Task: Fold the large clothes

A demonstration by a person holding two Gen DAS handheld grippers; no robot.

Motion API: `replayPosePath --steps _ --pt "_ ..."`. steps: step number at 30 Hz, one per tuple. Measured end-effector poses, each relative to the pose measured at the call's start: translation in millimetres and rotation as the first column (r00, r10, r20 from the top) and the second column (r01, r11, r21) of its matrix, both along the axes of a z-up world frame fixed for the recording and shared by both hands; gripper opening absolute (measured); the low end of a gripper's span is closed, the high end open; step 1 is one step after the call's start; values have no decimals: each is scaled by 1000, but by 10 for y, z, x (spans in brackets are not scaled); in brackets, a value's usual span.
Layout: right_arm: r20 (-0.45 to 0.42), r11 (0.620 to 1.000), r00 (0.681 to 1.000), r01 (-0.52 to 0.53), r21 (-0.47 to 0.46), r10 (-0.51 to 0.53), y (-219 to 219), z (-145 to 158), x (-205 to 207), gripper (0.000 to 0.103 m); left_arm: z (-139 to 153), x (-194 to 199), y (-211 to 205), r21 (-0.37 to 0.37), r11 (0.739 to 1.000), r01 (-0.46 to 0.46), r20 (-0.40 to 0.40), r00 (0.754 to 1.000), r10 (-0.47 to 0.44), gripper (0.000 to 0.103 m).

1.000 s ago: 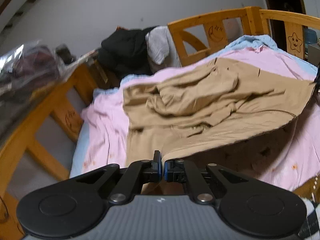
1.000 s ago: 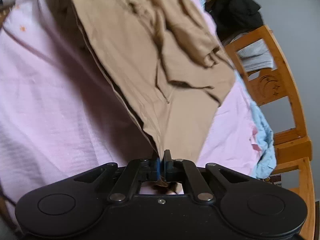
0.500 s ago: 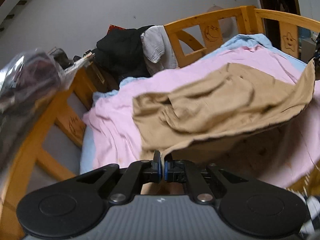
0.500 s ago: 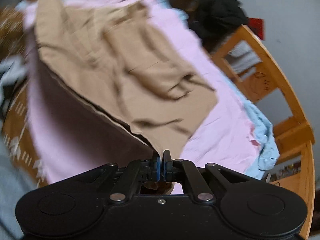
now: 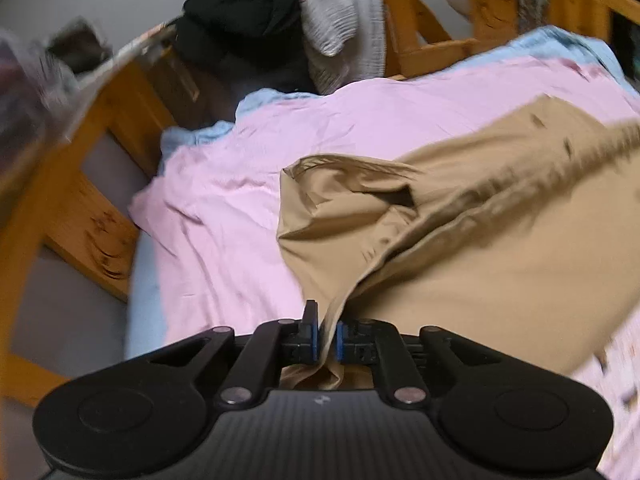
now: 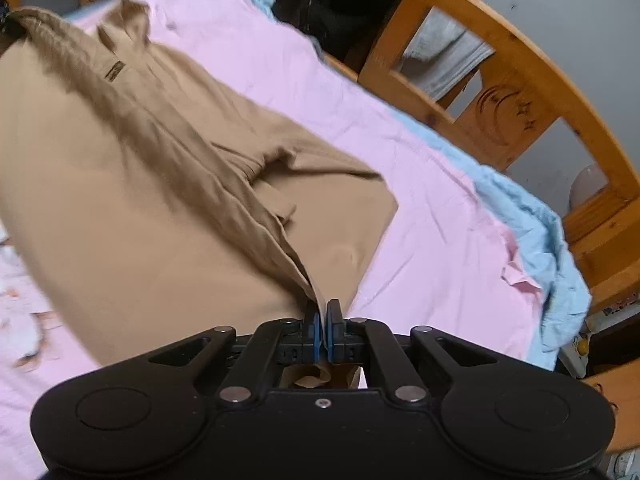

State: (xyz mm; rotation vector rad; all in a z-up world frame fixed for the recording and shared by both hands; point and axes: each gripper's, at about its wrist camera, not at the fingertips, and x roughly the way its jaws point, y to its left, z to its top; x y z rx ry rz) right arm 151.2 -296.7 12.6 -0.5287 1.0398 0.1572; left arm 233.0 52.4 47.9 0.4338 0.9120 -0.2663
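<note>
Blurring from motion softens much of the tan garment [image 5: 500, 240], so its far edge in the left wrist view is hard to make out, and its right side is cut off by the frame. A dark label or tab [image 6: 114, 70] on the cloth is seen in the right wrist view, but nothing on it can be read. The garment is spread over the pink sheet [image 5: 248, 200] of the bed, partly lifted off it, with a ridge of bunched folds stretched between the two grippers. The left gripper [image 5: 327, 336] is clamped on one bunched corner, cloth being pinched between its blue pads [image 5: 314, 338] and hanging out behind them. The right gripper [image 6: 321, 330] is likewise clenched on another corner, a crumple of fabric showing below its jaws. The cloth is smooth, matte and thin, creased in long wrinkles. A pale blue blanket [image 6: 532, 236] is seen bordering the pink sheet. The wooden bed rail [image 6: 500, 92], carved with a moon and stars, stands beyond the sheet, and black and grey clothes [image 5: 280, 16] are draped over it.
</note>
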Motion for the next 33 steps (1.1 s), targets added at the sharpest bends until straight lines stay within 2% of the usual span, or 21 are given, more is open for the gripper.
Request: replayPosePath --steps 2,4,5,7,8,9,11,13,15,17,19,20,21,22,25,27,28,31,32,33 --pt "-26 1000 1000 14 -5 -14 -22 -183 115 2 -147 166 2 -35 999 -26 -14 1000 26 15" --pt "-40 999 999 38 4 -38 -48 -314 140 2 -274 281 -10 -38 998 -56 -22 998 55 23" --pt "-42 999 998 49 12 -49 -68 -355 142 2 -307 315 -7 -39 997 -70 -22 997 70 31" --pt "-43 997 997 71 30 -70 -95 -394 111 3 -293 316 25 -58 994 -87 -15 996 87 38" --pt "-42 996 996 80 43 -78 -116 -402 93 3 -264 290 44 -77 993 -86 -8 996 86 53" --pt "-40 995 996 86 55 -83 -134 -402 83 3 -218 255 88 -103 991 -82 8 996 83 75" --pt "-18 987 994 113 113 -112 -204 -356 44 5 -111 131 226 -176 981 -83 66 993 96 97" --pt "-3 968 986 165 188 -168 -302 -296 1 9 -25 70 362 -234 967 -97 96 988 122 101" --pt "13 944 976 206 258 -216 -404 -258 -55 13 45 1 521 -285 949 -138 94 981 171 101" --pt "51 914 965 225 337 -257 -489 -193 -161 25 57 -140 676 -314 922 -226 107 957 271 101" --pt "92 865 941 256 432 -325 -596 -134 -318 53 -21 -267 810 -318 904 -287 97 938 332 101" --pt "107 828 924 273 489 -368 -666 -118 -420 77 -89 -330 860 -314 899 -307 75 935 346 101" --pt "131 791 902 281 543 -411 -741 -106 -529 86 -159 -381 908 -314 892 -325 56 932 359 99" --pt "150 745 873 293 599 -464 -822 -100 -659 87 -232 -425 952 -317 883 -345 35 926 375 98" --pt "118 614 801 346 709 -587 -1001 -187 -938 93 -459 -547 1087 -368 837 -405 -62 909 412 91" --pt "80 565 776 380 733 -625 -1049 -277 -1028 93 -577 -601 1156 -413 798 -440 -125 895 428 81" --pt "60 555 769 402 728 -636 -1052 -318 -1048 93 -623 -608 1185 -438 775 -455 -154 888 434 78" --pt "-10 524 749 472 709 -662 -1056 -434 -1002 84 -742 -630 1264 -505 700 -504 -227 861 456 54" --pt "-31 505 736 494 708 -677 -1067 -469 -975 80 -767 -640 1277 -515 685 -516 -240 854 462 42" --pt "-47 487 726 506 711 -686 -1076 -503 -960 74 -783 -631 1278 -519 676 -523 -249 849 467 24"
